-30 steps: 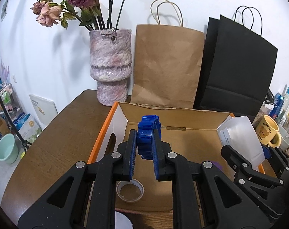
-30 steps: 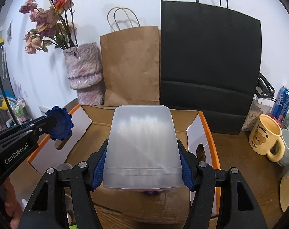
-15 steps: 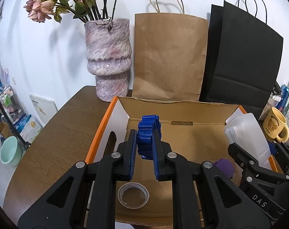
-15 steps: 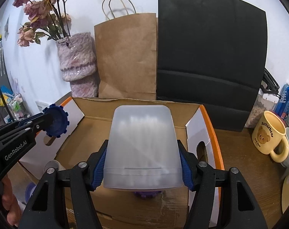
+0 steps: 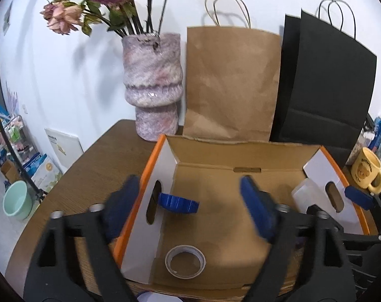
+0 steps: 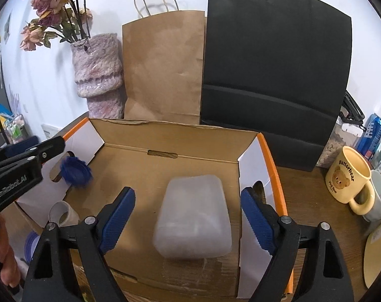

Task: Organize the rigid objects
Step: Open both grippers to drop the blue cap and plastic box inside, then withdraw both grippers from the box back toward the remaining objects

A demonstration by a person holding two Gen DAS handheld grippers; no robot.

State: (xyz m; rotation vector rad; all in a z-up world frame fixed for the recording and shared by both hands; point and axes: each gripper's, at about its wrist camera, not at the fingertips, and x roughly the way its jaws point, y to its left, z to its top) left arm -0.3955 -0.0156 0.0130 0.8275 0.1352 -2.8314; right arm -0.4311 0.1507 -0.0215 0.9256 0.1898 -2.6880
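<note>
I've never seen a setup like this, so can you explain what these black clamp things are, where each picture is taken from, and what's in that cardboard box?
The clamps are two-finger grippers that a person holds, one in each hand, each carrying a fisheye camera that looks along its fingers. One picture comes from the left gripper, the other from the right gripper.

Both have just opened and hold nothing. A blue ridged cap sits blurred below the left one, and a frosted plastic container lies between the right one's open fingers. Both are inside the cardboard box, along with a tape roll.

The box stands on a wooden table with a flower vase, paper bags and a bear mug.
</note>
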